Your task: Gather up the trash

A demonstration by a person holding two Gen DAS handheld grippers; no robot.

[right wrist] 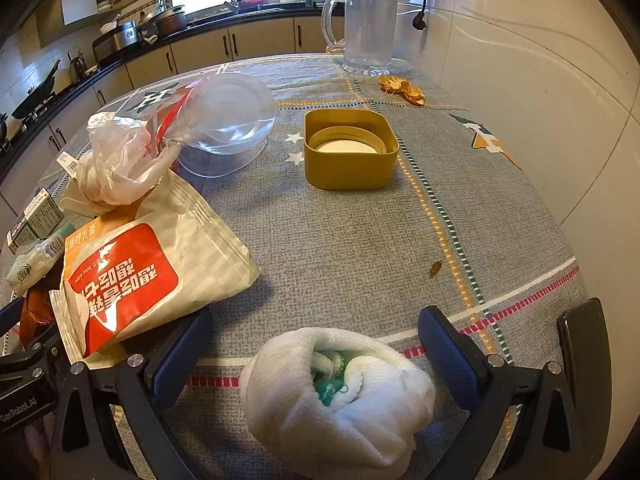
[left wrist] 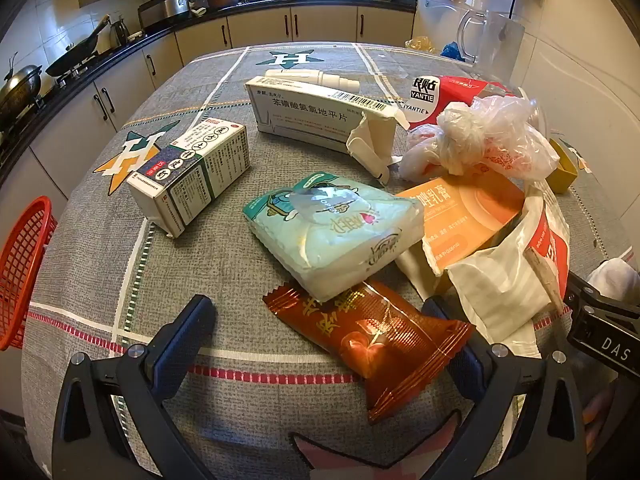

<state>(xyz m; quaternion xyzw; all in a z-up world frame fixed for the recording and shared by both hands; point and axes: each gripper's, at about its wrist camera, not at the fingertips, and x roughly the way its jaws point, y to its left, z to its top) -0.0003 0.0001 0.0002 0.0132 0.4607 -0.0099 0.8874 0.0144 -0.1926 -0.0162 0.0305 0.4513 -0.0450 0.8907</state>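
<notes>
Left wrist view first: the left gripper (left wrist: 320, 320) hangs above the grey checked tablecloth (left wrist: 100, 248) with its jaws spread wide, gripping nothing. Between the blue pads (left wrist: 188, 328) lies a crinkly reddish-brown foil snack wrapper (left wrist: 384, 344), light and slippery by the look of it, likely to slide unless pinched across its flat middle. Its far end is tucked under a soft pale-green tissue pack (left wrist: 336, 232), squashy and easy to nip at the sides. Further back sit a white-and-blue printed medicine carton (left wrist: 192, 180) and a long white pill box with a torn-open end (left wrist: 320, 120); both are stiff card, light, best taken across their narrow faces. To the right, a crumpled clear plastic bag (left wrist: 480, 140) rests on an orange cardboard box (left wrist: 460, 216), and a red mesh basket (left wrist: 20, 272) waits off the table's left edge, a likely drop point.

Over to the right wrist view: the right gripper (right wrist: 316, 356) is released too, fingers (right wrist: 452, 356) apart on either side of a white bundled cloth (right wrist: 336, 400) without pressing it. It looks soft and compressible; whether it is trash I cannot tell. Left of it sits a floppy white-and-red wipes pouch (right wrist: 152, 264); pinch its thin sealed edge. Beyond are a mustard square lid (right wrist: 348, 152), rigid, and a clear plastic dome lid (right wrist: 228, 120), springy and slick.
</notes>
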